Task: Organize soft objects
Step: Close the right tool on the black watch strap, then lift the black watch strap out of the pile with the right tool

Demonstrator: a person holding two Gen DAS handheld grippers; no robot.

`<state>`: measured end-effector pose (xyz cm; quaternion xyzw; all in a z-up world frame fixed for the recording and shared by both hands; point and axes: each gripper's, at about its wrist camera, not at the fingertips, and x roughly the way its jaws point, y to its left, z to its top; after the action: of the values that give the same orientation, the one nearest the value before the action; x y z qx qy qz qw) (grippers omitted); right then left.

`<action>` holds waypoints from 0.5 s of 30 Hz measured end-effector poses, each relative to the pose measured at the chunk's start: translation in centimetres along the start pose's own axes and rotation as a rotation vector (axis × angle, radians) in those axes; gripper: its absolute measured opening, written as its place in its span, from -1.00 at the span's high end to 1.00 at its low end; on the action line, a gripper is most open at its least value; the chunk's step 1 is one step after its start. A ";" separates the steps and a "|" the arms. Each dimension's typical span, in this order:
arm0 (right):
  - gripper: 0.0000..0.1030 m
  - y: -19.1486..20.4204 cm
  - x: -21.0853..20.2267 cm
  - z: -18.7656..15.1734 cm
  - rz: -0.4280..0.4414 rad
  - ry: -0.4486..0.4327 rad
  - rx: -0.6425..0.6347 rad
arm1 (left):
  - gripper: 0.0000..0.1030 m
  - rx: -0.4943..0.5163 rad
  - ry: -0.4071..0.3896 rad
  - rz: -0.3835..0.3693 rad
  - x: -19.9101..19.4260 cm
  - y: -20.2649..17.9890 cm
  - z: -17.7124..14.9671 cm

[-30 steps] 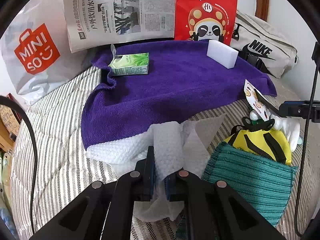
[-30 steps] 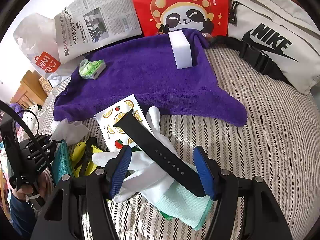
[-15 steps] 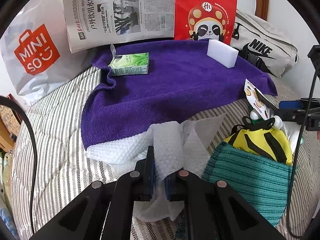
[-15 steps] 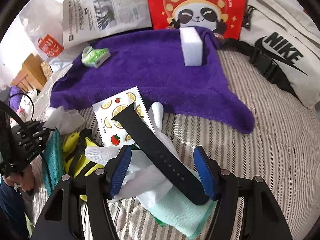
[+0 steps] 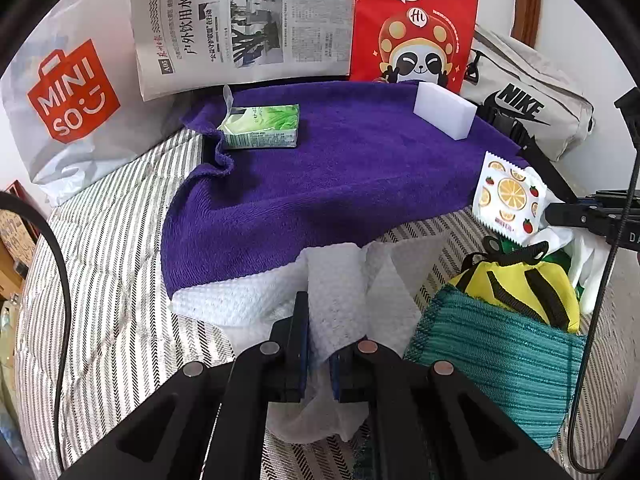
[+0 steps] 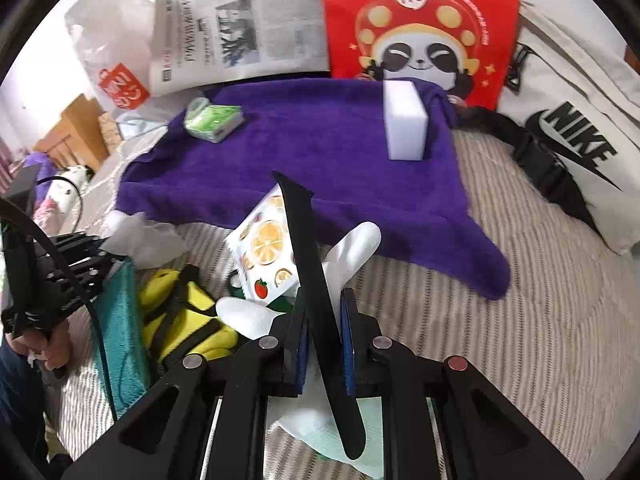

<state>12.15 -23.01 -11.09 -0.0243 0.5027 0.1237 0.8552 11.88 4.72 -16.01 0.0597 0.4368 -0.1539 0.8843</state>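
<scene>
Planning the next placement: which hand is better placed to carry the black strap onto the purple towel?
Right. The right gripper is closing with the black strap between its fingers; the left gripper is shut on the white cloth.

Open middle of the purple towel [image 5: 320, 184], between tissue pack [image 5: 262, 130] far left and white sponge [image 5: 444, 114] far right. Striped bedding [image 6: 540, 300] on the right lies bare. Bags and newspaper [image 5: 240, 24] wall the far edge.

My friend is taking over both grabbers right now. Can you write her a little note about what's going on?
Left gripper: shut on the white wipe, at the purple towel's near edge.
Right gripper: jaws closing around the black strap, white glove beside it.
Already on the towel: tissue pack, white sponge.
Left to sort: fruit sachet, yellow pouch, teal cloth.
</scene>
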 end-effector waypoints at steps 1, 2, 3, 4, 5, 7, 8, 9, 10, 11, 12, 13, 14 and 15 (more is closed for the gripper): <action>0.73 -0.1 0.1 0.0 0.002 0.007 0.005 | 0.83 -0.003 0.000 -0.003 0.0 0.0 0.0; 0.73 -0.3 0.3 -0.1 0.005 0.017 0.011 | 0.84 -0.006 0.000 -0.007 0.0 0.1 0.0; 0.73 -0.4 0.4 -0.3 0.001 0.019 0.015 | 0.84 -0.010 0.000 -0.012 0.0 0.2 0.0; 0.73 -0.5 0.6 -0.4 0.000 0.025 0.020 | 0.84 -0.013 0.000 -0.015 0.0 0.2 0.0; 0.73 -0.8 1.1 -0.5 -0.004 0.046 0.028 | 0.84 -0.015 0.000 -0.018 0.0 0.2 0.0; 0.67 -1.1 1.5 -0.8 -0.005 0.065 0.045 | 0.84 -0.017 0.000 -0.019 0.0 0.3 0.0; 0.66 -1.3 1.5 -0.9 -0.003 0.065 0.054 | 0.84 -0.016 0.000 -0.018 0.0 0.3 0.0; 0.65 -1.5 1.4 -1.0 -0.002 0.064 0.061 | 0.84 -0.013 0.000 -0.014 0.0 0.2 0.0; 0.64 -1.7 1.3 -1.0 0.002 0.064 0.065 | 0.83 -0.012 0.000 -0.012 0.0 0.2 0.0; 0.60 -1.9 1.0 -1.1 0.004 0.062 0.074 | 0.83 -0.010 0.000 -0.010 0.0 0.1 0.0; 0.57 -2.0 0.9 -1.1 0.004 0.058 0.079 | 0.84 -0.010 0.000 -0.010 0.0 0.1 0.0; 0.57 -2.1 0.7 -1.2 0.004 0.048 0.084 | 0.84 -0.010 0.000 -0.010 0.0 0.1 0.0; 0.57 -2.3 0.5 -1.2 0.005 0.046 0.086 | 0.84 -0.011 0.000 -0.011 0.0 0.1 0.0; 0.57 -2.3 0.4 -1.2 0.005 0.050 0.086 | 0.84 -0.011 0.000 -0.011 0.0 0.1 0.0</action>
<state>11.85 -25.36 -12.27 0.0109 0.5288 0.1034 0.8424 11.93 4.84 -16.03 0.0523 0.4380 -0.1563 0.8837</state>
